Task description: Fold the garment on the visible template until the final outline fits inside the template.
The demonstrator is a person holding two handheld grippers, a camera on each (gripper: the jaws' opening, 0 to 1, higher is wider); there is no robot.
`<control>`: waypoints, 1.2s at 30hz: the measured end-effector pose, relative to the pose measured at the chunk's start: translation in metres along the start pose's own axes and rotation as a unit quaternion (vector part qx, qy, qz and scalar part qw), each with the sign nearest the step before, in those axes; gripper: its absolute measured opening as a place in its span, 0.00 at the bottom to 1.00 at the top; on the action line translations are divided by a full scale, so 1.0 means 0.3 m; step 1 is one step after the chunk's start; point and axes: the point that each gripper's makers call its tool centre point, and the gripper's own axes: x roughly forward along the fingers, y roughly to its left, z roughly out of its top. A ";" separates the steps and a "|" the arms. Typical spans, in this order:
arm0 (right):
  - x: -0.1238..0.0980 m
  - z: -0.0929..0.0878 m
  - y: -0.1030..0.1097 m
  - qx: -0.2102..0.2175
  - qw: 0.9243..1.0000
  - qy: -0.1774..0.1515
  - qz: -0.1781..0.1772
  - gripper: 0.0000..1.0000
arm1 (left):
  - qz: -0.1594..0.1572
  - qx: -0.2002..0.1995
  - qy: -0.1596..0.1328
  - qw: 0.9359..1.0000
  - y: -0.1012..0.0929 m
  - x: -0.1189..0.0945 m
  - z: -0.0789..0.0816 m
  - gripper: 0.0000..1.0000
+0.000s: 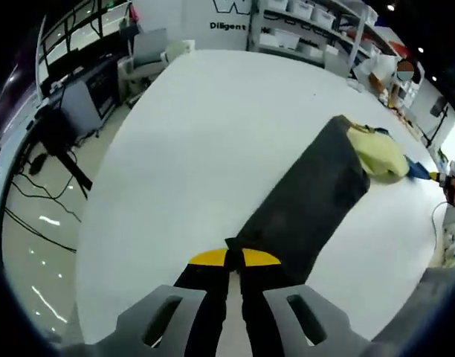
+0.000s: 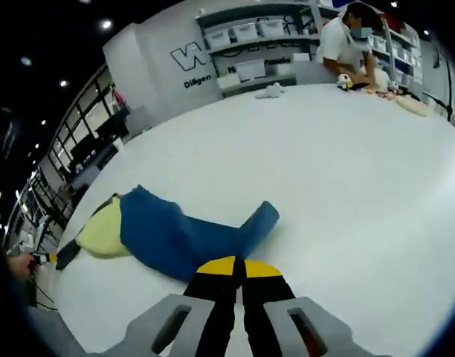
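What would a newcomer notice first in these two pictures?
In the right gripper view, a blue garment with a pale yellow part lies crumpled on the big white table, just ahead of the right hand-held gripper. In the left gripper view, the garment shows a long dark side ahead of the left hand-held gripper.

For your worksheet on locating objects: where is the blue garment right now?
In the right gripper view the blue garment lies on the white table, lower left, just beyond the right gripper, with a yellow cloth at its far end.
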 end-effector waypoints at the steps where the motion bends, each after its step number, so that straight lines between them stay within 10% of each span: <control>1: 0.001 -0.001 -0.004 0.000 1.000 0.000 -0.001 0.00 | 0.002 -0.002 0.000 1.000 0.005 -0.001 0.000 0.09; 16: -0.005 0.041 -0.065 -0.012 1.000 0.009 -0.011 0.00 | 0.034 0.020 0.015 0.999 0.098 0.007 0.050 0.09; 26: -0.005 -0.044 -0.053 -0.012 0.999 0.040 -0.002 0.00 | 0.044 0.031 0.033 0.998 0.106 0.025 0.060 0.10; 36: -0.047 -0.038 -0.068 -0.046 0.999 0.016 -0.025 0.04 | 0.058 0.077 -0.019 0.995 0.039 -0.011 0.138 0.26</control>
